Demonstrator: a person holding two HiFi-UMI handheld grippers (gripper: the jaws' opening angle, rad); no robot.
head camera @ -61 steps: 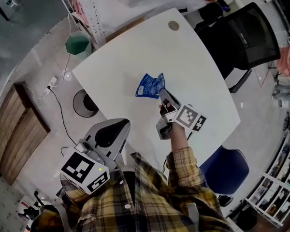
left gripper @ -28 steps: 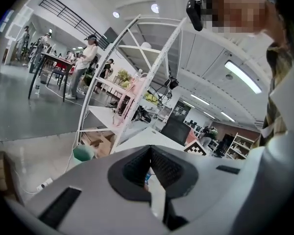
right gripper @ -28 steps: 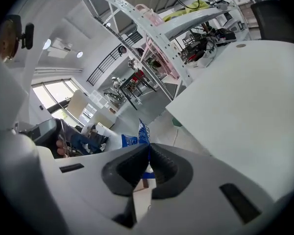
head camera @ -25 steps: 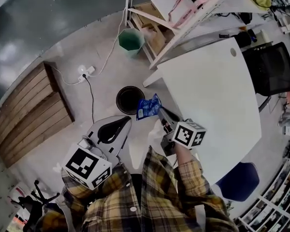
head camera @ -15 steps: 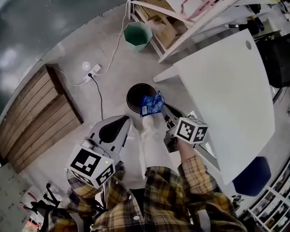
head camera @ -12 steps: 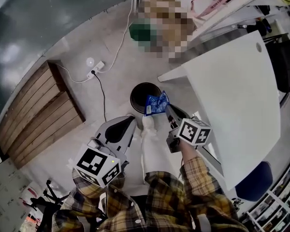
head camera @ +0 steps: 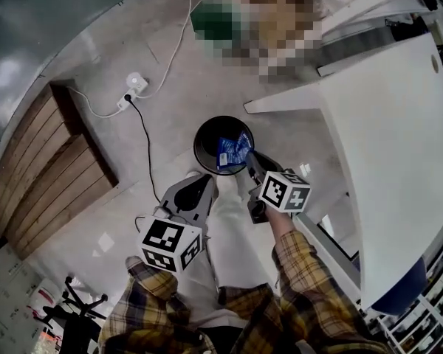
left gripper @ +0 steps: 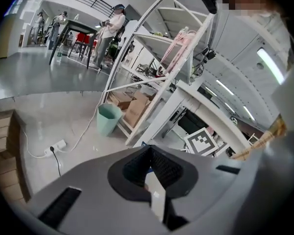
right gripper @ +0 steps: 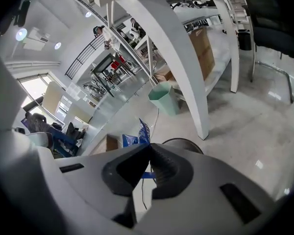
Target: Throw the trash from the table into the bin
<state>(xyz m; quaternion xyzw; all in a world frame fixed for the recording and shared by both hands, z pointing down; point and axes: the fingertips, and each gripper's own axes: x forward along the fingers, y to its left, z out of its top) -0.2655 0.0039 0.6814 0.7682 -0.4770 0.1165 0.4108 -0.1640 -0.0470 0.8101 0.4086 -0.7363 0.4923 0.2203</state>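
Note:
A crumpled blue wrapper (head camera: 232, 150) hangs over the mouth of the round black bin (head camera: 205, 137) on the floor. My right gripper (head camera: 249, 158) is shut on the wrapper's near edge. In the right gripper view the wrapper (right gripper: 142, 130) sticks up past the closed jaw tips of that gripper (right gripper: 148, 149), with the bin's rim (right gripper: 185, 143) just behind. My left gripper (head camera: 208, 181) hangs to the left, beside the bin, jaws together and holding nothing. Its own view shows the left gripper (left gripper: 149, 150) pointing toward a shelf rack.
The white table (head camera: 399, 146) stands to the right of the bin. A power strip (head camera: 133, 83) and its black cable (head camera: 149, 153) lie on the floor. Wooden boards (head camera: 44, 168) lie at the left. A green bin (left gripper: 108, 119) stands by the shelf rack (left gripper: 152, 87).
Both grippers have dropped toward the floor. The right one has carried the wrapper from beside the table's edge to over the bin's opening.

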